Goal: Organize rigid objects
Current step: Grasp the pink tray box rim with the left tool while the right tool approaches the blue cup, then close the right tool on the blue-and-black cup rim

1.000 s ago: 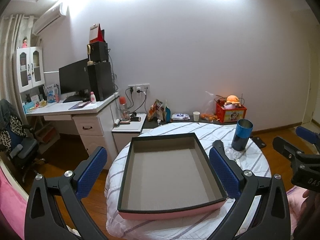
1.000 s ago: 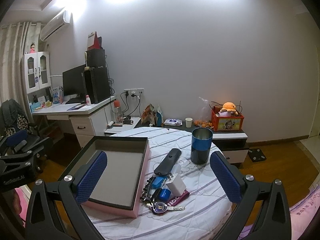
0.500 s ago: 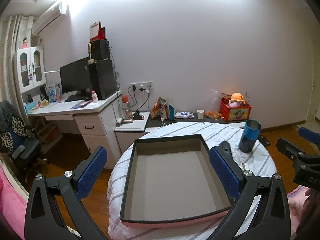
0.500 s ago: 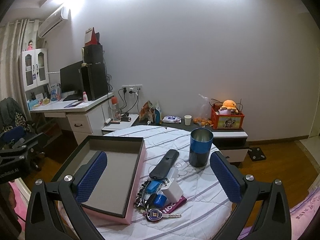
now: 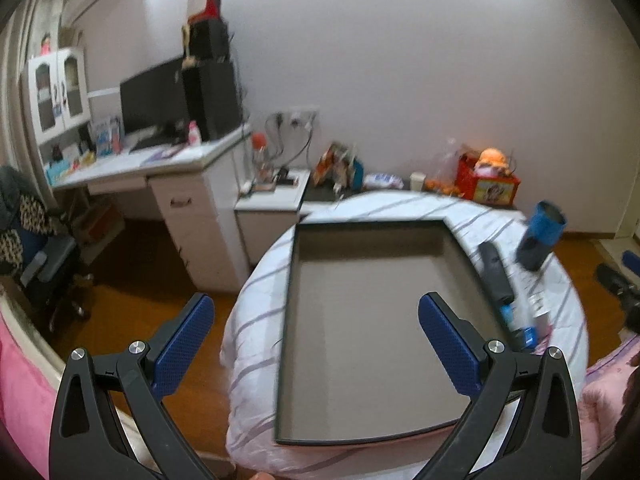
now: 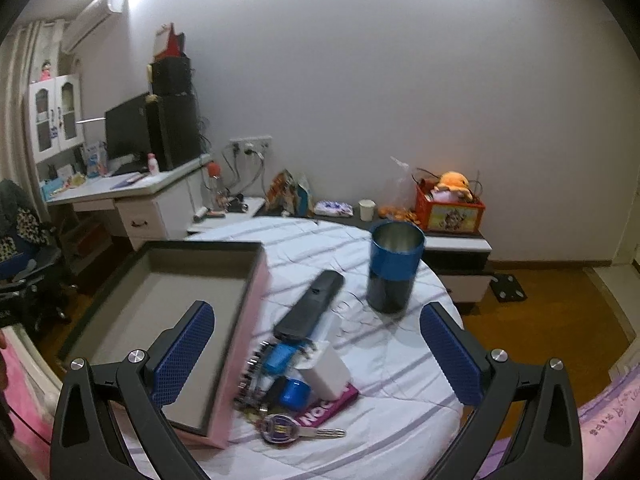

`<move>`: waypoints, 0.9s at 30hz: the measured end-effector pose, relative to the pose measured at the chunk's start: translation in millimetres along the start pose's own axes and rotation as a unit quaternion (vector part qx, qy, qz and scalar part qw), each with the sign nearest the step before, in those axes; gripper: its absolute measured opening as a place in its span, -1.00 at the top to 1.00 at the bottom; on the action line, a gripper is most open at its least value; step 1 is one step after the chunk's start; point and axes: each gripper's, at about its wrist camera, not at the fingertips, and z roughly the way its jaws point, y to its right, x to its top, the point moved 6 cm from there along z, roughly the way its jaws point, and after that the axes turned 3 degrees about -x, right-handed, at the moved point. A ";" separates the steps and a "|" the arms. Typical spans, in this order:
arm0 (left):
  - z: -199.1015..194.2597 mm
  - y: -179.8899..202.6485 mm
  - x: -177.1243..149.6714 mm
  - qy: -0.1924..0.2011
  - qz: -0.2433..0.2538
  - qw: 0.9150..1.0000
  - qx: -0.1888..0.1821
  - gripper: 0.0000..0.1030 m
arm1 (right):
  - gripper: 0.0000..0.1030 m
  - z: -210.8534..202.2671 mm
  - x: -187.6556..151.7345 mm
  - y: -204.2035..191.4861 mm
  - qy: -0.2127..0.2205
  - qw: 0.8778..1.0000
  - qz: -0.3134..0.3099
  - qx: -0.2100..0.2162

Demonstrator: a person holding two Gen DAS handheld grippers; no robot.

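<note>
Round table | pink tray under left tongs, spread wide

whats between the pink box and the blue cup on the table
In the right wrist view, a black remote lies diagonally on the striped cloth between the pink box and the blue cup, touching neither. Otherwise bare cloth.

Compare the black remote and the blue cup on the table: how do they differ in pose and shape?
The black remote lies flat, while the blue cup stands upright. The remote is long and slim; the cup is round and open on top. The remote touches the pile of small items; the cup stands apart. Both rest on the striped table.
</note>
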 end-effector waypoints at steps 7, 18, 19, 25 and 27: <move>52.8 -39.2 -29.0 -0.075 -0.030 0.997 0.014 -0.95 | -1.00 37.0 -23.1 24.6 -0.047 0.998 0.028 0.016; 109.3 -32.3 -67.8 -0.176 -0.033 0.983 -0.029 0.12 | -1.00 73.3 -49.8 45.2 -0.094 0.995 0.034 0.002; 111.4 -32.1 -69.8 -0.181 -0.030 0.983 -0.027 0.30 | -1.00 75.9 -52.2 47.4 -0.098 0.995 0.037 0.003; 115.9 -30.4 -72.3 -0.188 -0.036 0.981 -0.041 0.82 | -1.00 86.2 -61.2 61.3 -0.105 0.992 0.061 0.026; 117.7 -27.0 -71.9 -0.188 -0.029 0.981 -0.041 0.83 | -1.00 91.7 -63.3 62.6 -0.112 0.992 0.059 0.024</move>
